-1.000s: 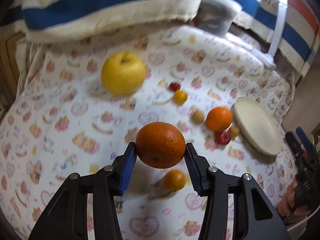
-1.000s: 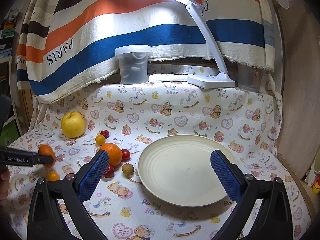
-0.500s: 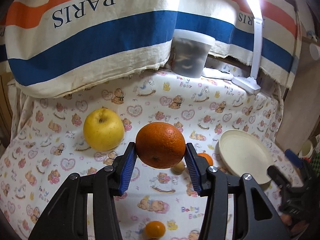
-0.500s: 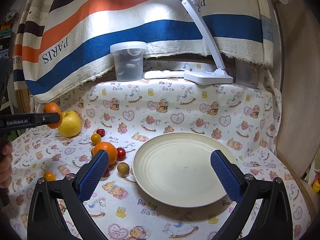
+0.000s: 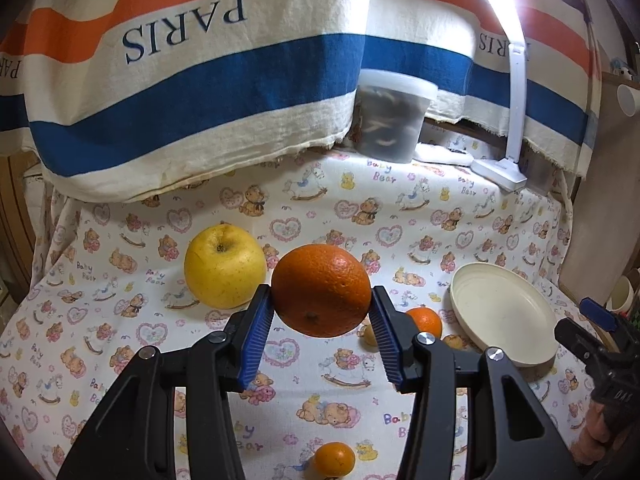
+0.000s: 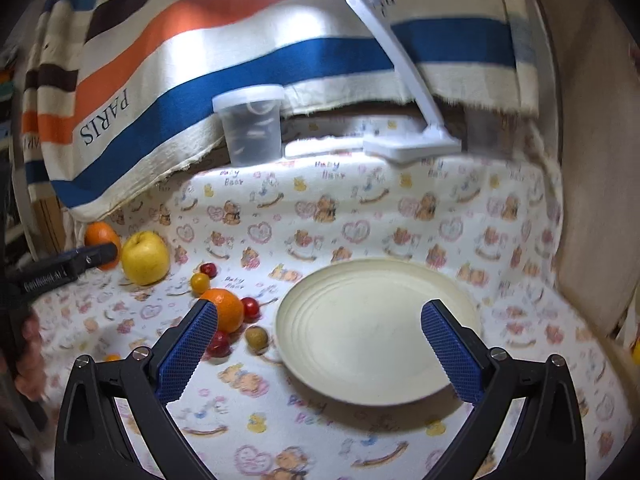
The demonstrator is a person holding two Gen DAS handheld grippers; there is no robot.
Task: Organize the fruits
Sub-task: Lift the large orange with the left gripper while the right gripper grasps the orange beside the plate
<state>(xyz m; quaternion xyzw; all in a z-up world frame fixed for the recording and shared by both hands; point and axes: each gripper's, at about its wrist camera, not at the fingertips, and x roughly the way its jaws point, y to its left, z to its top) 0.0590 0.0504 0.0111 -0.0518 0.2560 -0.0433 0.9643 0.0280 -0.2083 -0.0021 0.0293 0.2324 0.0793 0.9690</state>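
My left gripper (image 5: 321, 320) clamps an orange (image 5: 321, 290) at its widest girth above the counter (image 5: 120, 320); firm, round, probably slippery. My right gripper (image 6: 320, 344) gapes, holding nothing, over the plate (image 6: 360, 320).

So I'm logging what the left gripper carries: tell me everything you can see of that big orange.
The big orange is round, deep orange, with pitted, slightly glossy peel and a small dark navel near its underside. It looks whole and unbruised. The left gripper clamps it between blue ribbed pads, lifted clear of the bear-print cloth, in front of the yellow apple. Nothing else touches it.
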